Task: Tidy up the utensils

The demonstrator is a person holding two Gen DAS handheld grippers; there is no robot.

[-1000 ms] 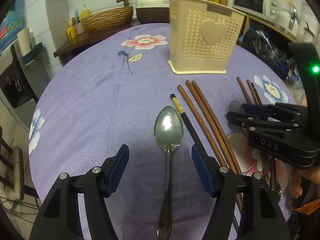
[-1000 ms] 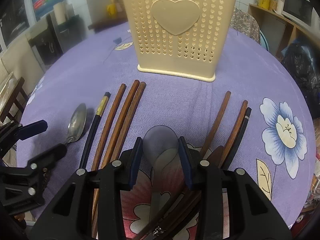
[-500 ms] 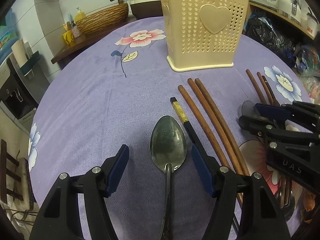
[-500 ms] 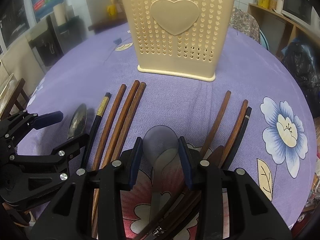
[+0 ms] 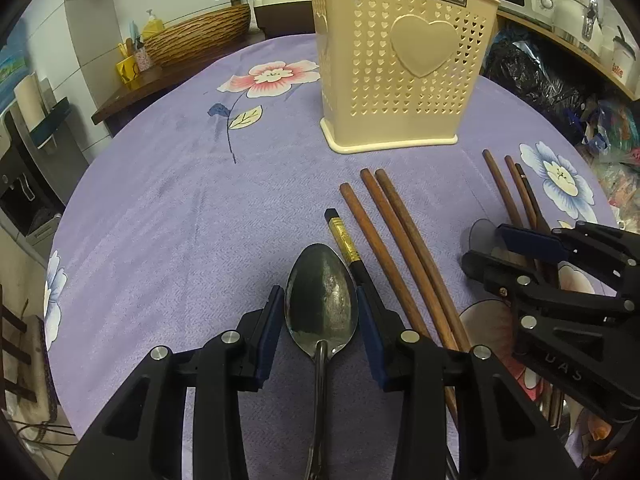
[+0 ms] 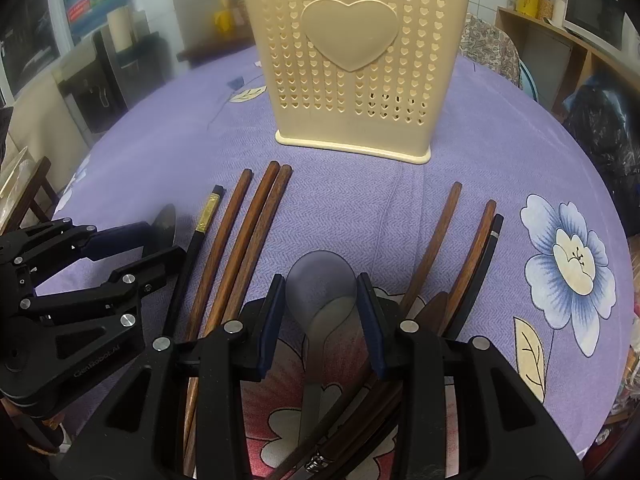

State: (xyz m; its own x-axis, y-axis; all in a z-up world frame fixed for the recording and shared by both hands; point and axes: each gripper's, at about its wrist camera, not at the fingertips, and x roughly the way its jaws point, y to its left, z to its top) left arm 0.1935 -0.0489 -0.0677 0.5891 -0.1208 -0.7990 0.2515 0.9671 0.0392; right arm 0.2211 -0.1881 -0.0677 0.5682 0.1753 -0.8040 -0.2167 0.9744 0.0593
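Observation:
A metal spoon [image 5: 322,280] lies on the purple flowered cloth, bowl pointing at the cream perforated holder [image 5: 404,72]. My left gripper [image 5: 319,296] is closing on it, and both blue pads touch the rim of the bowl. From the right wrist view the same gripper [image 6: 164,236] shows at the left, with the metal spoon [image 6: 166,220] between its tips. My right gripper [image 6: 320,300] is shut on the bowl of a grey spoon [image 6: 320,276]. Its handle lies over a pile of chopsticks below. The holder [image 6: 356,60] stands upright straight ahead.
Three brown chopsticks [image 5: 400,240] and a black one with a gold band [image 5: 346,240] lie just right of the metal spoon. More chopsticks [image 6: 472,240] fan out on the right. A wicker basket [image 5: 200,36] and black bags [image 5: 532,80] lie beyond the table's edge.
The left gripper's jaws have narrowed from wide apart to the sides of the metal spoon's bowl, and it has edged forward. The right gripper and grey spoon have not moved.

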